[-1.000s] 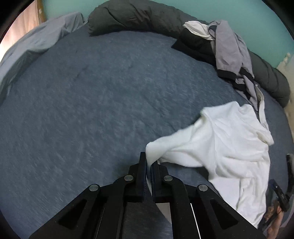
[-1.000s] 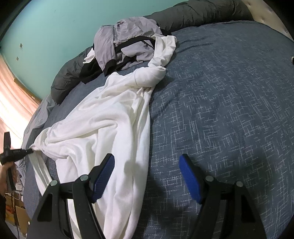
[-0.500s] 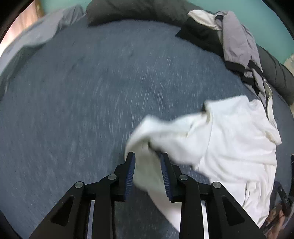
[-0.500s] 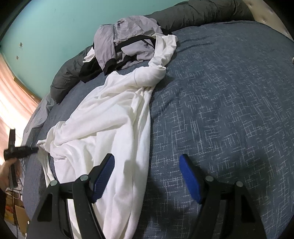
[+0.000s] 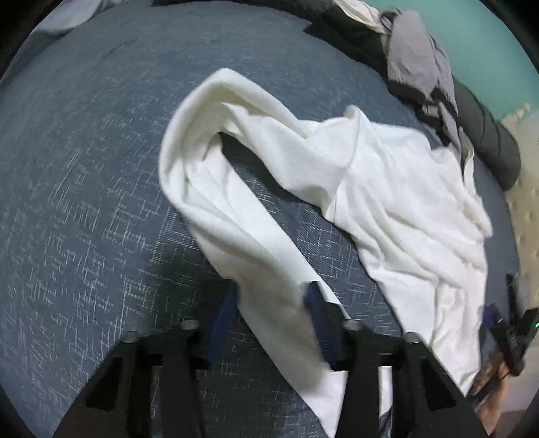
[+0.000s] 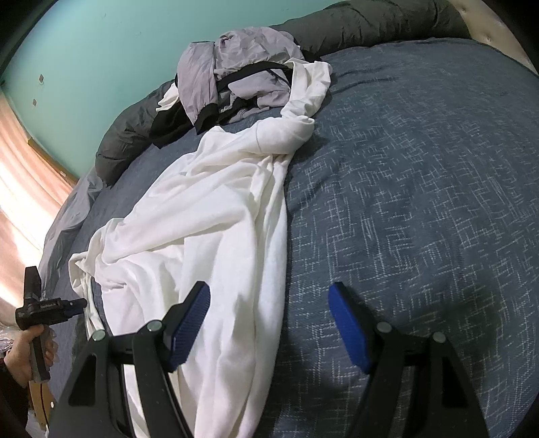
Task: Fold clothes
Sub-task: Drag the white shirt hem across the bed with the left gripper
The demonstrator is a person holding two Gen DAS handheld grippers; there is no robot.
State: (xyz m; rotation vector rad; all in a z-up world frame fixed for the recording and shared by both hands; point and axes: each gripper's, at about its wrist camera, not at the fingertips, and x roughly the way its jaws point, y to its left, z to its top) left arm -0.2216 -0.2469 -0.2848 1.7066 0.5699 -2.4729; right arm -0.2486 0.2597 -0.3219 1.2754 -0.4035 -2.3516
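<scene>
A white long-sleeved shirt (image 5: 397, 188) lies crumpled on the blue bedspread (image 5: 84, 202). One sleeve (image 5: 235, 215) loops out to the left and runs back between the jaws of my left gripper (image 5: 271, 296). Those jaws are closing, with the blurred sleeve in the gap between the blue pads (image 5: 224, 313). In the right wrist view the shirt (image 6: 209, 209) stretches from the clothes pile down toward me. My right gripper (image 6: 269, 320) hangs open just above the shirt's lower edge with nothing gripped. The left gripper (image 6: 79, 303) shows at the far left, in a hand (image 6: 23, 353).
A pile of grey, black and white clothes (image 6: 235, 67) sits at the far side of the bed against a dark grey rolled duvet (image 6: 370, 23). A teal wall (image 6: 101, 50) stands behind. The bedspread (image 6: 421, 185) stretches to the right of the shirt.
The left gripper, first shut on the sleeve's tip, opened and dropped toward the bed; the sleeve now lies in a loop and runs between its jaws. The right gripper stayed still.
</scene>
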